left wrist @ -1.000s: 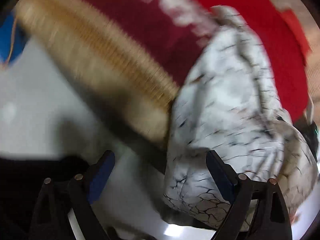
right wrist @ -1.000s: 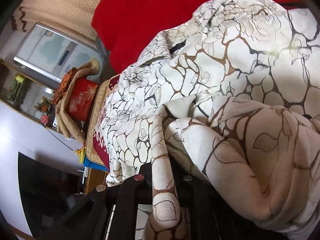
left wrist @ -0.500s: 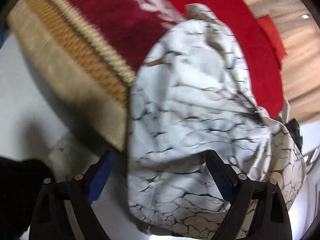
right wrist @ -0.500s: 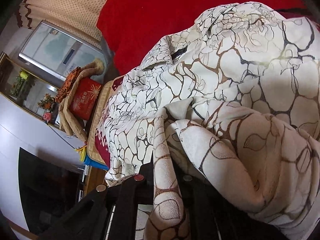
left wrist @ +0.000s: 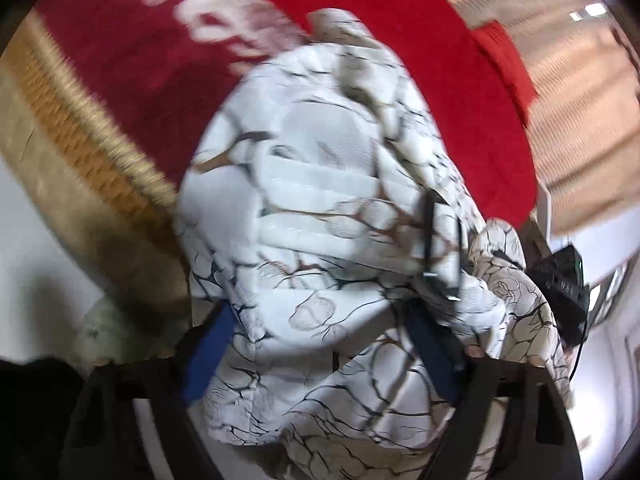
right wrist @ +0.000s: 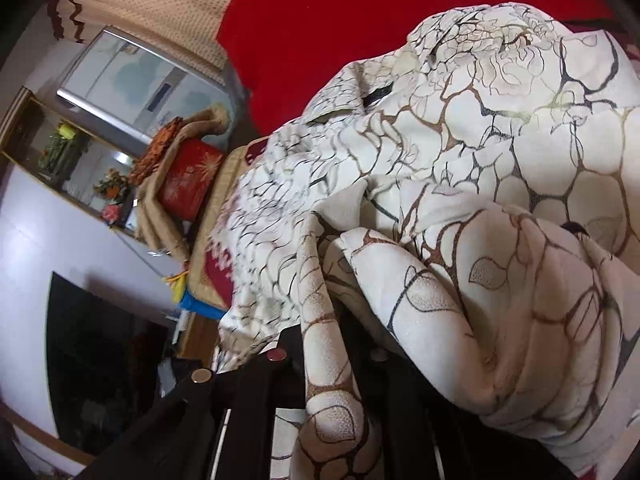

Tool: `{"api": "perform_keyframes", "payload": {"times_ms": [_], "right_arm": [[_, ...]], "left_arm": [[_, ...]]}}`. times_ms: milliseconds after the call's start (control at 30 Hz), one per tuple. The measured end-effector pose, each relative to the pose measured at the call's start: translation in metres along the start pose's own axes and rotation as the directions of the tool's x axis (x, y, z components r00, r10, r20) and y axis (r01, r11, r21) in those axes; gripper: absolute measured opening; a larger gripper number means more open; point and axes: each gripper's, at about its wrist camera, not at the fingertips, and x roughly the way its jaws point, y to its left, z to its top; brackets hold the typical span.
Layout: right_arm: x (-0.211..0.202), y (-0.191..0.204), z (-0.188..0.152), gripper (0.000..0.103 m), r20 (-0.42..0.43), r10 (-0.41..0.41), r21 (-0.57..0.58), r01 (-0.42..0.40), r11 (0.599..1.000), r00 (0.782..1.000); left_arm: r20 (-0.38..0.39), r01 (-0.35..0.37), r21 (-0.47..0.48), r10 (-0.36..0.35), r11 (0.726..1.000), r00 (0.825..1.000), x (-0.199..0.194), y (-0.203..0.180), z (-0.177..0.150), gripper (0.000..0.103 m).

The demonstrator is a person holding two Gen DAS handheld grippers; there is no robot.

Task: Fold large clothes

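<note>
Left wrist view shows the cream garment (left wrist: 320, 240), veined in brown and black, bunched between the left gripper (left wrist: 320, 348), whose blue-padded fingers (left wrist: 204, 356) are closing around the cloth; the blur hides whether the pads press it yet. The garment hangs off the red blanket (left wrist: 420, 40), which lies from 10 to 2 o'clock. Folding looks barely begun: the cloth is still a crumpled heap with no flat layer or crease, so spreading and every fold remain. The right wrist view adds what the left lacks: the right gripper (right wrist: 328, 360) is clenched on a twisted strip of the garment (right wrist: 500, 140) at 6 o'clock, and at 9 o'clock stand a shelf (right wrist: 60, 152) and a red box (right wrist: 188, 180).
</note>
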Motion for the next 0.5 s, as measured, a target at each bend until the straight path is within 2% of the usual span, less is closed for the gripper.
{"api": "perform_keyframes", "payload": {"times_ms": [67,167,200,233,267,367,400,433,500], "right_arm": [[-0.006,0.001,-0.001,0.020,-0.005,0.024,-0.004,-0.024,1.000,1.000],[-0.016,0.008,-0.009,0.044,-0.032,0.038,-0.032,-0.039,0.999,0.999],[-0.020,0.011,-0.013,0.064,-0.035,0.040,-0.042,-0.041,0.998,0.999],[-0.024,0.013,-0.018,0.071,-0.033,0.055,-0.049,-0.057,0.997,0.998],[-0.030,0.017,-0.025,0.071,-0.027,0.057,-0.058,-0.058,0.997,0.998],[-0.039,0.030,-0.048,0.069,-0.046,-0.005,-0.137,-0.001,0.991,0.999],[-0.037,0.035,-0.058,0.051,-0.073,-0.034,-0.158,0.022,0.987,0.997],[-0.033,0.039,-0.066,0.021,-0.099,-0.056,-0.174,0.038,0.984,0.993],[-0.023,0.052,-0.084,0.014,-0.160,-0.106,-0.222,0.069,0.973,0.982]], "left_arm": [[-0.006,-0.004,0.018,0.004,1.000,1.000,0.003,-0.004,0.002,0.071],[-0.008,-0.011,0.003,0.011,1.000,1.000,0.003,-0.004,0.005,0.064],[-0.009,-0.010,0.001,0.010,1.000,1.000,0.003,-0.006,0.005,0.058],[-0.010,-0.010,0.002,0.010,1.000,1.000,-0.001,-0.006,0.007,0.054],[-0.011,-0.007,0.004,0.007,1.000,1.000,-0.004,-0.005,0.009,0.046],[-0.003,-0.011,0.031,0.011,0.999,1.000,-0.015,-0.006,0.013,0.034],[-0.005,-0.023,0.045,0.023,0.999,1.000,-0.015,-0.009,0.013,0.029],[-0.010,-0.041,0.062,0.041,0.997,0.999,-0.017,-0.012,0.015,0.028],[-0.012,-0.047,0.067,0.048,0.997,0.999,-0.023,-0.015,0.017,0.022]]}}
